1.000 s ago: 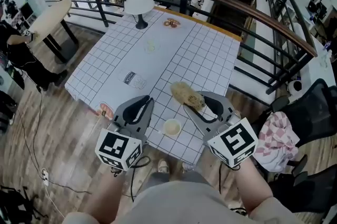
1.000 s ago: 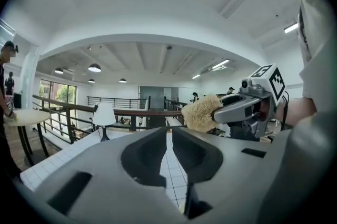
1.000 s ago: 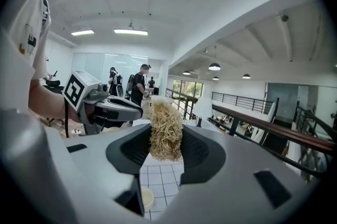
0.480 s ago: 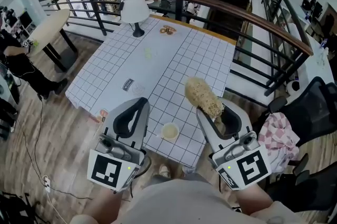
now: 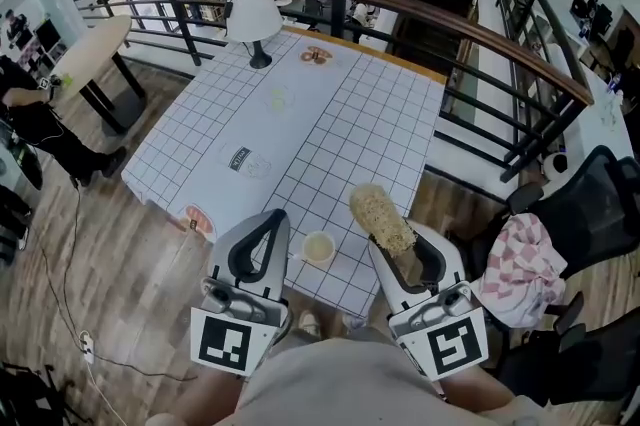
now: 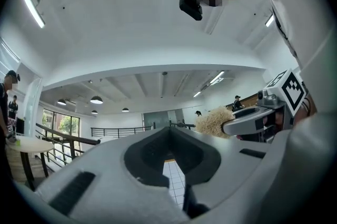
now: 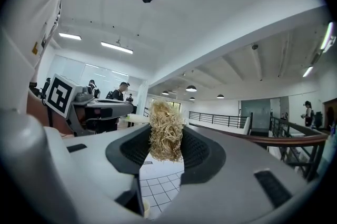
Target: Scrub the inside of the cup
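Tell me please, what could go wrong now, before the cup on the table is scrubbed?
1. The cup stands free close to the near edge of the table. The left gripper has just closed with nothing between its jaws, so pushing into the cup may tip it or slide it off.
2. The right gripper pinches only one end of the scrubber; the long free part may bend or slip.

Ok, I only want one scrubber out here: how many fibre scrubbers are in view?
1: the scrubber, clamped in the right gripper near the table's front edge. No other shows.
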The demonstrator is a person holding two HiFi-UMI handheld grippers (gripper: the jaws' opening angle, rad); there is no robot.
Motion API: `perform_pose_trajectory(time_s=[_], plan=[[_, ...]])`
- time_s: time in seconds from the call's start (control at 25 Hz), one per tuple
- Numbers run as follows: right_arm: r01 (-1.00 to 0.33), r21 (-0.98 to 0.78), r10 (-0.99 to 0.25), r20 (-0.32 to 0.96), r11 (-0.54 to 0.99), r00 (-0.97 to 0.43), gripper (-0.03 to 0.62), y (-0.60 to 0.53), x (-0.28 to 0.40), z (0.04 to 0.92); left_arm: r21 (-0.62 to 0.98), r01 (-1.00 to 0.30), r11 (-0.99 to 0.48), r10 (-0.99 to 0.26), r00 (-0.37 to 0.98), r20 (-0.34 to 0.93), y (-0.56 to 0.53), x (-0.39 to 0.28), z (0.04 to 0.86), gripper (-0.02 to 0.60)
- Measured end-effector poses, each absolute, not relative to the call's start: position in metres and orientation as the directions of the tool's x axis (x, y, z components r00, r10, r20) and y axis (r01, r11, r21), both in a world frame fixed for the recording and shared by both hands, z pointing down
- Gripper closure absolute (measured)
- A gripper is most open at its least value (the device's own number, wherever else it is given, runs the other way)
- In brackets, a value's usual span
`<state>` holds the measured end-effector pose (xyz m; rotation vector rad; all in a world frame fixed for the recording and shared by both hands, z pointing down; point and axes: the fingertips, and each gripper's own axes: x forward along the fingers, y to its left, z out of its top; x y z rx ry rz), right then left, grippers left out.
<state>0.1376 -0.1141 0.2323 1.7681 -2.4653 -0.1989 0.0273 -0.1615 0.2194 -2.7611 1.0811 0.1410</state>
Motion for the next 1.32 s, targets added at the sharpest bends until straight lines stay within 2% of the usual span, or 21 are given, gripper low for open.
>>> perform_pose_trajectory(time_s=[0.2, 0.36, 1.32], plan=[[-0.931, 0.167, -0.945, 0.009, 0.323, -0.326, 0.444, -0.109, 0.142, 0.230, -0.151, -0.680, -0.718, -0.670, 0.733, -0.115, -0.158, 0.031, 0.226, 0.568], [-0.925, 0.187, -0.944, 0.059, 0.331, -0.326, 0.444, -0.103, 0.144, 0.235, -0.151, -0.692, -0.706, -0.686, 0.721, -0.099, -0.155, 0.031, 0.230, 0.568], [-0.911, 0.171, -0.927, 0.046, 0.375, -0.373, 0.444, -0.102, 0.131, 0.232, -0.161, -0.672, -0.723, -0.672, 0.738, -0.065, -0.148, 0.036, 0.237, 0.569]])
